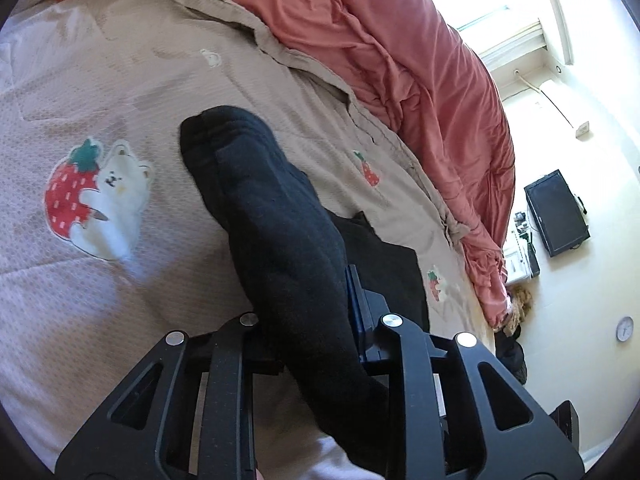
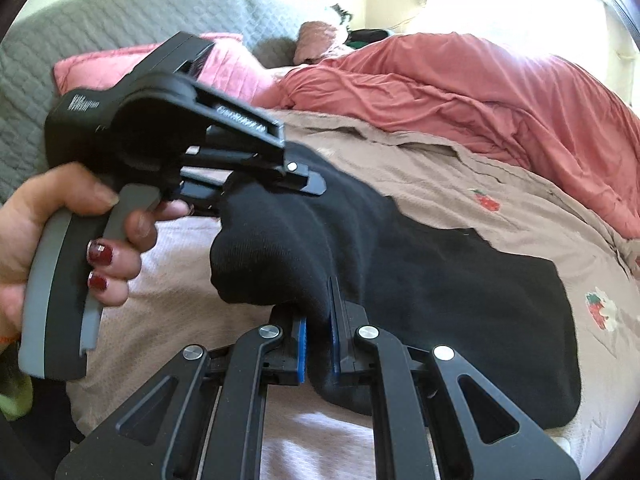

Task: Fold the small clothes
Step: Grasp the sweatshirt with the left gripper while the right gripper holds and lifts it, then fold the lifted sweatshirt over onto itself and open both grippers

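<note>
A black garment (image 1: 272,216) lies partly on the bed, one long fold of it lifted off the cover. My left gripper (image 1: 316,320) is shut on that fold, which runs up between its fingers and hides the left one. In the right wrist view the garment (image 2: 460,288) spreads flat to the right. There a bunched edge is pinched between the blue pads (image 2: 334,320) of my right gripper (image 2: 318,332), which is shut on it. The left gripper (image 2: 308,184), held by a hand (image 2: 40,220), bites the same cloth just above and to the left.
The bed has a beige cover (image 1: 100,80) printed with strawberries and bears. A crumpled pink duvet (image 1: 400,60) lies along its far side. A grey quilted headboard (image 2: 80,28) and a pink pillow (image 2: 224,64) stand behind. A dark screen (image 1: 556,212) hangs on the wall.
</note>
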Demonstrator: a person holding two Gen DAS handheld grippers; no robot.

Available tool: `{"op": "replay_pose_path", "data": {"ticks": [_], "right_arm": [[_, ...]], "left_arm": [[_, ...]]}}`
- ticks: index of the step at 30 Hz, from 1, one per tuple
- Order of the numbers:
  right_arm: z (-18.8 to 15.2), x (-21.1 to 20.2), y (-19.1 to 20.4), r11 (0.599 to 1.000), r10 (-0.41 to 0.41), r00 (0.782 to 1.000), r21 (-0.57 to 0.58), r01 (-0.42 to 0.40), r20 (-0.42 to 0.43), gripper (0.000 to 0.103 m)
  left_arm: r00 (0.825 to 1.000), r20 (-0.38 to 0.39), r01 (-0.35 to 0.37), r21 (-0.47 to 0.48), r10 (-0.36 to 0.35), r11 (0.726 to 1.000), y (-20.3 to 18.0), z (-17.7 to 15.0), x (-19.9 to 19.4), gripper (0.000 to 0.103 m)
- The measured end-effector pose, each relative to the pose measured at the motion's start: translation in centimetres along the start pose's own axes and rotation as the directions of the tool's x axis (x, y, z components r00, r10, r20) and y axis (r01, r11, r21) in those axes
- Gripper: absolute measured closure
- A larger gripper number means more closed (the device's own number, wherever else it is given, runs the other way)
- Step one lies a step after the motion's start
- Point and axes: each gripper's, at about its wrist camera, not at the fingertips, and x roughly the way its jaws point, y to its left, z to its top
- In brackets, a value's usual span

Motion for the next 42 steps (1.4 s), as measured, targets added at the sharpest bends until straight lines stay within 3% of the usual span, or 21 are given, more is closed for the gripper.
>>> {"op": "replay_pose_path", "data": {"ticks": [13, 21, 27, 29, 30, 31, 36, 38, 42], "right_arm": [[-0.8, -5.6, -10.4, 0.971, -0.067, 0.994, 0.234, 0.044, 0.091, 0.096], [-3.1, -7.4, -16.9, 0.924, -0.088, 0.995, 0.378, 0.061, 0.055, 0.096], [-6.0, -5.8, -20.5, 0.836, -0.033, 0.999, 0.548, 0.034, -0.012, 0.096], [-6.9, -5.1, -21.1, 0.799, -0.002, 0.999, 0.601, 0.026, -0.04, 0.096], [-7.3, -4.8, -21.5, 0.779, 0.012, 0.999, 0.627, 0.021, -0.049, 0.096], [-7.8, -4.6, -22.0, 0.753, 0.03, 0.998, 0.658, 0.013, -0.054, 0.096], [-11.1, -3.7, -24.6, 0.542, 0.147, 0.989, 0.838, -0.057, -0.028, 0.091], [-12.0, -3.7, -25.0, 0.48, 0.164, 0.986, 0.876, -0.056, -0.027, 0.085], [-11.7, -5.2, -25.3, 0.451, 0.126, 0.992, 0.891, -0.045, -0.014, 0.071]], "left_arm": [[0.997, -0.055, -0.043, 0.121, 0.05, 0.992, -12.9, 0.1, 5.9, 0.087], [0.985, -0.147, -0.063, 0.203, 0.094, 0.977, -18.8, -2.0, 12.7, 0.085], [0.962, -0.208, -0.129, 0.227, 0.177, 0.965, -19.9, -3.6, 18.0, 0.078], [0.955, -0.24, -0.124, 0.215, 0.176, 0.969, -19.7, -4.0, 19.0, 0.06], [0.955, -0.255, -0.107, 0.19, 0.154, 0.976, -19.5, -4.1, 19.3, 0.043], [0.955, -0.257, -0.104, 0.183, 0.149, 0.978, -19.5, -4.1, 19.3, 0.036], [0.97, -0.162, -0.137, 0.243, 0.18, 0.96, -19.4, -4.0, 16.3, 0.036], [0.963, -0.102, -0.211, 0.287, 0.249, 0.934, -18.6, -4.5, 14.4, 0.037], [0.942, -0.037, -0.301, 0.339, 0.332, 0.891, -16.7, -5.7, 11.8, 0.037]]}}
